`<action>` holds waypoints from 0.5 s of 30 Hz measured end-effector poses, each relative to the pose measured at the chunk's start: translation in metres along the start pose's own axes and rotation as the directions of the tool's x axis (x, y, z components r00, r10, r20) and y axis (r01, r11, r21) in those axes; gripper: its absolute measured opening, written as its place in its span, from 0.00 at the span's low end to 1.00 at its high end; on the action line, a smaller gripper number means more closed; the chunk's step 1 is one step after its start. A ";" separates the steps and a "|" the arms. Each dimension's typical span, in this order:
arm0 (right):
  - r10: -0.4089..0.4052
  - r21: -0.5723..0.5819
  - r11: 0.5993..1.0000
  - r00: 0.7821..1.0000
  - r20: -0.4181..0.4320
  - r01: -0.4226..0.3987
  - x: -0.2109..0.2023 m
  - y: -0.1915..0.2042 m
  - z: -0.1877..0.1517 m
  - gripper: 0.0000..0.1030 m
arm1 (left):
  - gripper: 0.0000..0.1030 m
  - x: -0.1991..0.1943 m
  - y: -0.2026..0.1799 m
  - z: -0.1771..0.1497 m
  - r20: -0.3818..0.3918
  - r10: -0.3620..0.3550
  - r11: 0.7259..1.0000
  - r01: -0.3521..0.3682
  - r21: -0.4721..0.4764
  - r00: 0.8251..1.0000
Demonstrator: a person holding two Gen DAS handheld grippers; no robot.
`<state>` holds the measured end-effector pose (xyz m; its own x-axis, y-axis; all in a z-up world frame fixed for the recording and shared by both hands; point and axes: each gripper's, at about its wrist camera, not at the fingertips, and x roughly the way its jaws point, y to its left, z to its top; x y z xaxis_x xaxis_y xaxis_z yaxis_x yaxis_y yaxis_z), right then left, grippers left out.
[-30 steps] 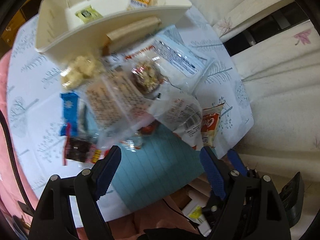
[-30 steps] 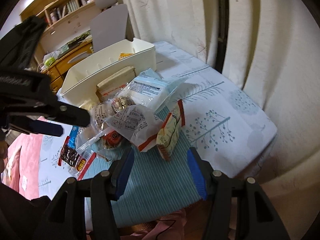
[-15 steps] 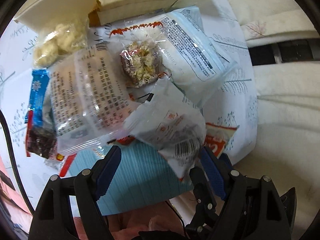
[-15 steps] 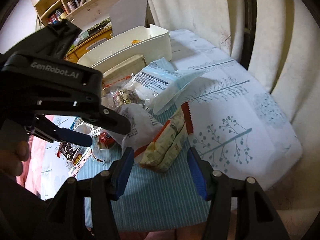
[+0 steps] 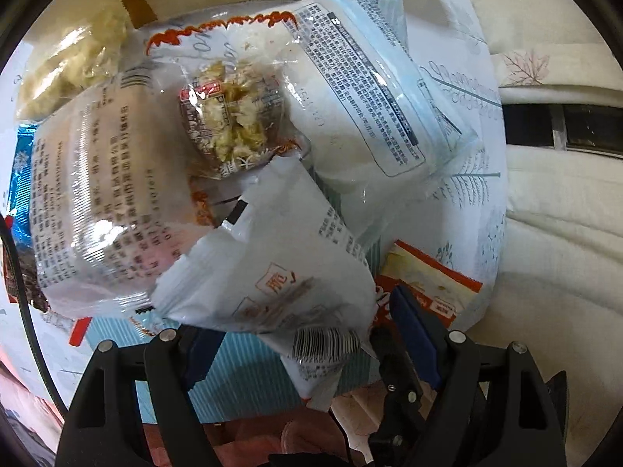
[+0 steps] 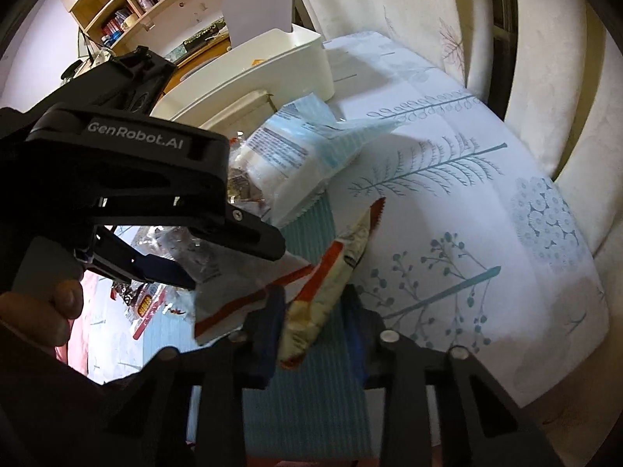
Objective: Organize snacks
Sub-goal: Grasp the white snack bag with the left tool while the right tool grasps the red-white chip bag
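The left gripper (image 5: 300,344) straddles a white crinkly snack pouch with orange print (image 5: 272,272) at the near edge of the heap on the tabletop (image 6: 447,179), its fingers spread and not yet pinching. The right gripper (image 6: 315,334) has closed its fingers on an orange-and-cream snack packet (image 6: 331,284) beside it. Both bags overlap, so lifting either could drag its neighbour off the edge, and the slick film may slip.

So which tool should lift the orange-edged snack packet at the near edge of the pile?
Right. The right tool has a finger on each side of the orange-edged packet, though I cannot tell whether it is clamped. The left tool sits open around the white packet beside it.
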<state>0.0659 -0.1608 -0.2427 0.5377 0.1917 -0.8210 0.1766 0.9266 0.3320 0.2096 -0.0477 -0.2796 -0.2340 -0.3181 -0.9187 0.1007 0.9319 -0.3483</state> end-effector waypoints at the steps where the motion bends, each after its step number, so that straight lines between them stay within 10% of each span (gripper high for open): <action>1: -0.002 0.006 1.000 1.000 -0.003 0.002 0.000 -0.003 0.000 0.24 | 0.71 0.003 0.000 0.001 -0.006 0.007 1.000 -0.007 -0.010 1.000; 15: -0.032 0.022 0.999 0.999 0.017 0.032 -0.004 -0.001 0.000 0.14 | 0.54 -0.006 0.008 -0.003 -0.038 0.032 0.999 -0.031 0.033 0.999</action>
<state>0.0637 -0.1624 -0.2394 0.5460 0.1562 -0.8231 0.2118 0.9248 0.3160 0.2084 -0.0382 -0.2761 -0.2671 -0.2814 -0.9216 0.1395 0.9350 -0.3260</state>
